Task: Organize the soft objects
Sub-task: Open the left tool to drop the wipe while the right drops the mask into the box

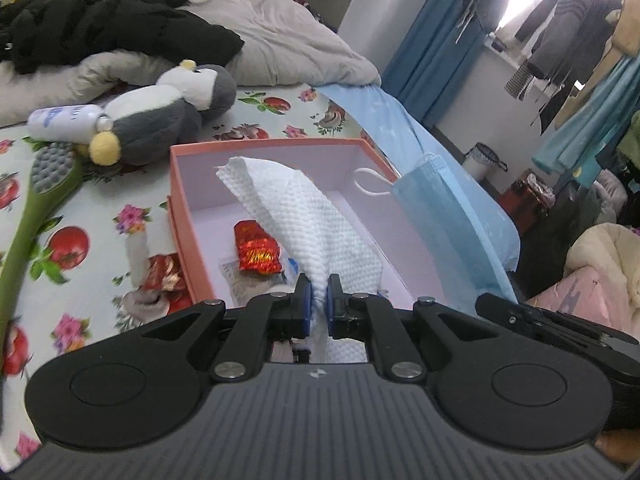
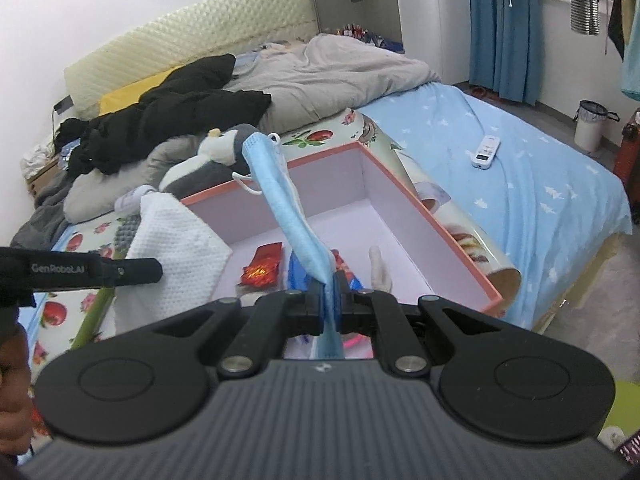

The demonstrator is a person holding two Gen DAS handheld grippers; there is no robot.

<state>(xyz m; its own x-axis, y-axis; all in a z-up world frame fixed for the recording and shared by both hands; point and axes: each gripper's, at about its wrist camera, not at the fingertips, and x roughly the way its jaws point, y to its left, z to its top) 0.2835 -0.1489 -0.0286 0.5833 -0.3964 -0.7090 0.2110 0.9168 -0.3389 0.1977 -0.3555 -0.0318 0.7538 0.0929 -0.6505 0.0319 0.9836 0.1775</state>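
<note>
My left gripper [image 1: 319,294] is shut on a white textured cloth [image 1: 304,216] and holds it above an open pink box [image 1: 256,146] on the bed. My right gripper [image 2: 330,294] is shut on a blue face mask [image 2: 288,208] and holds it over the same box [image 2: 424,216]. The mask also shows in the left wrist view [image 1: 436,208], at the box's right side. The cloth also shows in the right wrist view [image 2: 176,248], left of the box. A red foil packet [image 1: 256,250] lies on the box floor, also seen in the right wrist view [image 2: 262,268].
A grey and white penguin plush [image 1: 168,108] lies behind the box next to a white bottle [image 1: 66,120]. A green long-handled brush [image 1: 36,208] lies at the left. A black jacket [image 1: 108,24] and grey duvet [image 1: 288,40] fill the far bed. A remote [image 2: 486,152] lies on the blue sheet.
</note>
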